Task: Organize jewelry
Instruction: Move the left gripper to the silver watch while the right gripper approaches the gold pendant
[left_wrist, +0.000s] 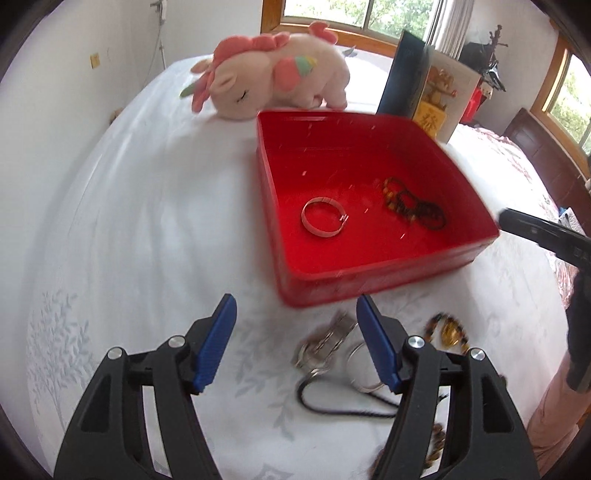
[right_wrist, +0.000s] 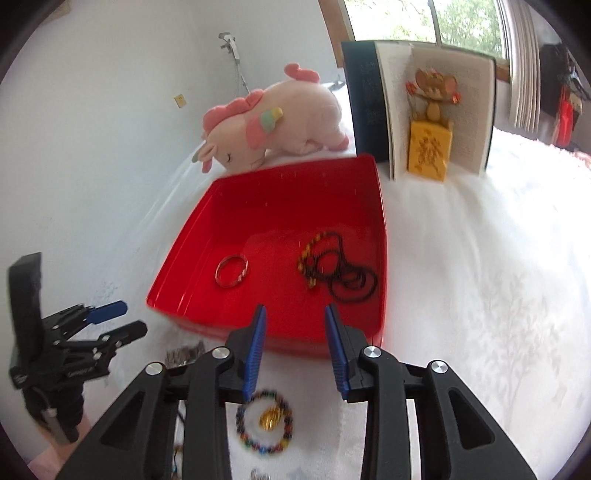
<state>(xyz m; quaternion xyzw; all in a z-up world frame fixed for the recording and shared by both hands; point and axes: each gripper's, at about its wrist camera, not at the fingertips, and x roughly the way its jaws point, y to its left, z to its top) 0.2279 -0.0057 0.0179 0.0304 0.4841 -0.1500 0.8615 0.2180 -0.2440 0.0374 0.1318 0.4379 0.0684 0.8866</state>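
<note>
Left wrist view: left gripper spread wide, holding nothing, above a watch near the red tray's edge — bangle inside.

Right wrist view: right gripper parted, empty, over a bead bracelet — bare cloth rightward.

I can make out one large Chinese character in relief on the yellow block standing inside the open book, too blurred to read. The print on the book's pages and dark cover is illegible.
</note>
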